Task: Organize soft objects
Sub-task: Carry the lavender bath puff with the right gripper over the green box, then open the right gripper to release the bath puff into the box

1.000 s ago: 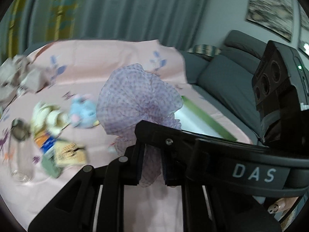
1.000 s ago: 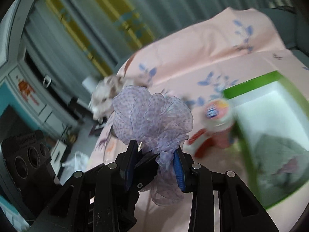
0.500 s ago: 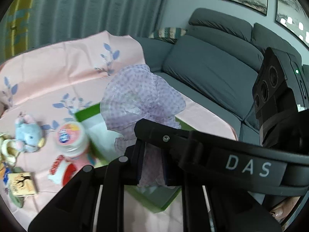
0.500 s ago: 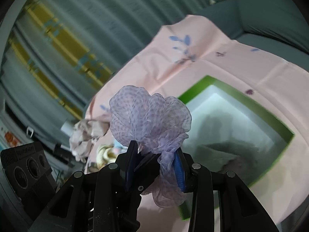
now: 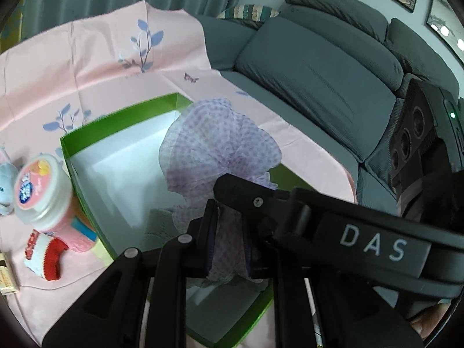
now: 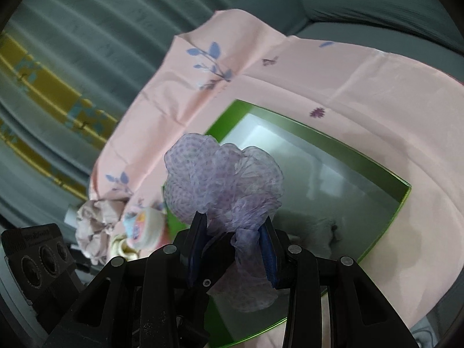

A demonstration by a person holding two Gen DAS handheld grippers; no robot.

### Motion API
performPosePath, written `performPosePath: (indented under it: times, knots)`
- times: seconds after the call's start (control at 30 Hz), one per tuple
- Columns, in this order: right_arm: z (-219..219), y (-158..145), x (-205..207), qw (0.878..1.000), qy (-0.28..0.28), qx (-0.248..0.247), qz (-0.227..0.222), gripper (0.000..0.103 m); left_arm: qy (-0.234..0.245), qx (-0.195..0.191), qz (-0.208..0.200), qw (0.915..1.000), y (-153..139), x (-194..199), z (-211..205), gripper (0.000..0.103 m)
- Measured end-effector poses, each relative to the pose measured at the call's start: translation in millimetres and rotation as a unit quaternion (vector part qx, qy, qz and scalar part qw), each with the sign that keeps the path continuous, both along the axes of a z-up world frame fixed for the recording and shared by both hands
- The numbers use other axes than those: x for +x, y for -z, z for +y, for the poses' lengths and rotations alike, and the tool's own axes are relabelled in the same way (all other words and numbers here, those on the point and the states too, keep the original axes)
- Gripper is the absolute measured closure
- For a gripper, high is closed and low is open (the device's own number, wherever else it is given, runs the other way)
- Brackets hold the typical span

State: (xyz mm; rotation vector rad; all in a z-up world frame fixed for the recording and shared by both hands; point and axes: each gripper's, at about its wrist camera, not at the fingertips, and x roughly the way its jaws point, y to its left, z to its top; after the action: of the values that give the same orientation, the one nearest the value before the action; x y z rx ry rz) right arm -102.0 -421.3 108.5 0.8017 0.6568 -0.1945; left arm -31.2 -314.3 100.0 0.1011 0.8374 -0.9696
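Lilac dotted mesh pouf [image 5: 220, 150], crumpled and frilly, pinched from two sides at once: tail end clamped between the blue-padded fingers of the left gripper [image 5: 227, 249], another bunch of the same mesh [image 6: 223, 182] caught between the blue pads of the right gripper [image 6: 232, 249], both sets of fingers closed on the fabric, the left pair nearly together, the right pair held somewhat wider by the wad. Bulk of the pouf ballooning up and forward beyond the fingertips in both wrist views. Directly beyond and beneath it, a green-walled box [image 5: 116, 121] with a pale white floor, open at the top (same box [image 6: 377, 162] in the right wrist view, stretching out ahead and to the right of the fingers); a loose strip of mesh dangling below the right fingers over its near edge. Whether the pouf touches the box floor: cannot tell. Something pale and soft lying in the box just beyond the right fingertips, too blurred to name. Left of the left fingers and just outside the box wall, a pink tub with a white lid [image 5: 40, 185], a red and white sock [image 5: 46, 258] near it, a bit of a blue plush toy [image 5: 5, 185] at the frame edge. All of it on a pink sheet with blue leaf prints [image 5: 101, 58], spread over a grey sofa [image 5: 319, 66], grey-green curtains [image 6: 87, 43] behind.
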Motion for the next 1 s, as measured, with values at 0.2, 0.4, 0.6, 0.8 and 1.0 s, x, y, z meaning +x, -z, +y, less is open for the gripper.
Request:
performPosePath:
  times: [0.2,0.4,0.6,0.8,1.0]
  knots:
    - [-5,2,-2,1.000,0.018,-0.003,0.013,0.064,-0.003,0.001,0.016,0.9999,6,5,-1,0.081]
    - [-1,-8,-7,0.999,0.025,-0.024,0.007,0.064,-0.012,-0.002,0.012,0.9998,1,2,8,0.063]
    - [8,-19,-9,0.999,0.019,-0.041,-0.003,0.053,-0.024,-0.025,0.010,0.9994,-11,-1,30,0.035]
    - [21,-35,-14,0.998,0.017,-0.064,-0.024,0.031,-0.049,-0.037,-0.011,0.9980,-29,-9,58,0.015]
    - [41,-51,-16,0.995,0.004,-0.087,-0.038,0.019,-0.084,-0.029,-0.029,0.9956,-40,-23,93,0.003]
